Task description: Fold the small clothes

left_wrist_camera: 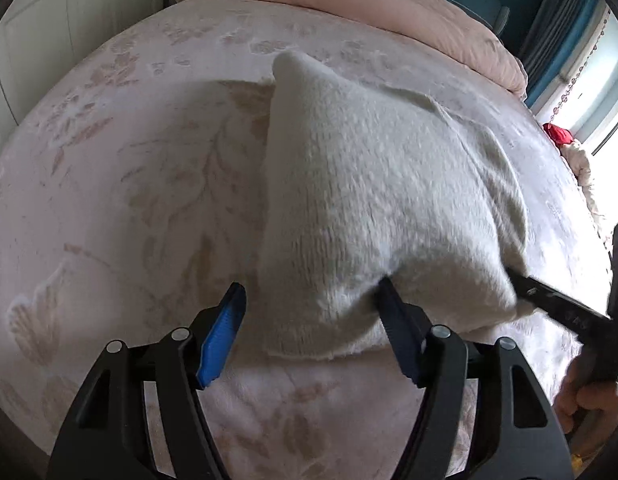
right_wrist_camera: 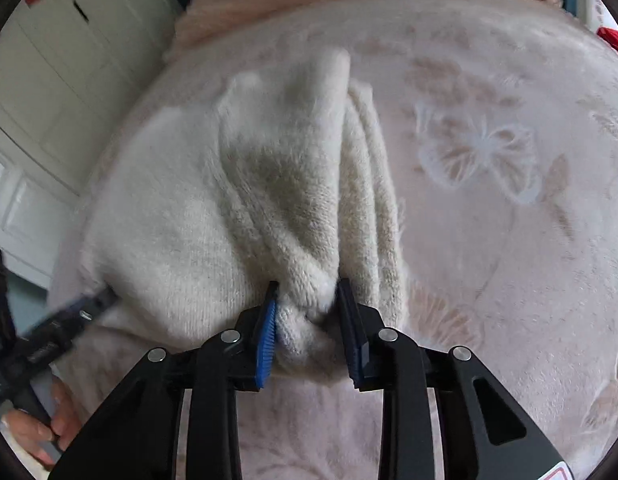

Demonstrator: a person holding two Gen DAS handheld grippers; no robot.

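A fuzzy cream knit garment [left_wrist_camera: 373, 184] lies partly folded on the pale pink bedspread [left_wrist_camera: 121, 184]. My left gripper [left_wrist_camera: 313, 296] is open at the garment's near edge; its right finger [left_wrist_camera: 393, 312] pushes into the knit, the left finger [left_wrist_camera: 225, 328] stands clear of it. In the right wrist view the garment [right_wrist_camera: 269, 184] is bunched into ridges, and my right gripper [right_wrist_camera: 307, 300] is shut on a fold of its near edge. The right gripper also shows at the right in the left wrist view [left_wrist_camera: 549, 300], and the left gripper at the left in the right wrist view [right_wrist_camera: 89, 308].
A pink quilt [left_wrist_camera: 349, 4] is heaped at the far end of the bed. White wardrobe doors [right_wrist_camera: 57, 52] stand to the left. A window with curtains [left_wrist_camera: 581, 60] and a red item [left_wrist_camera: 557, 134] are to the right.
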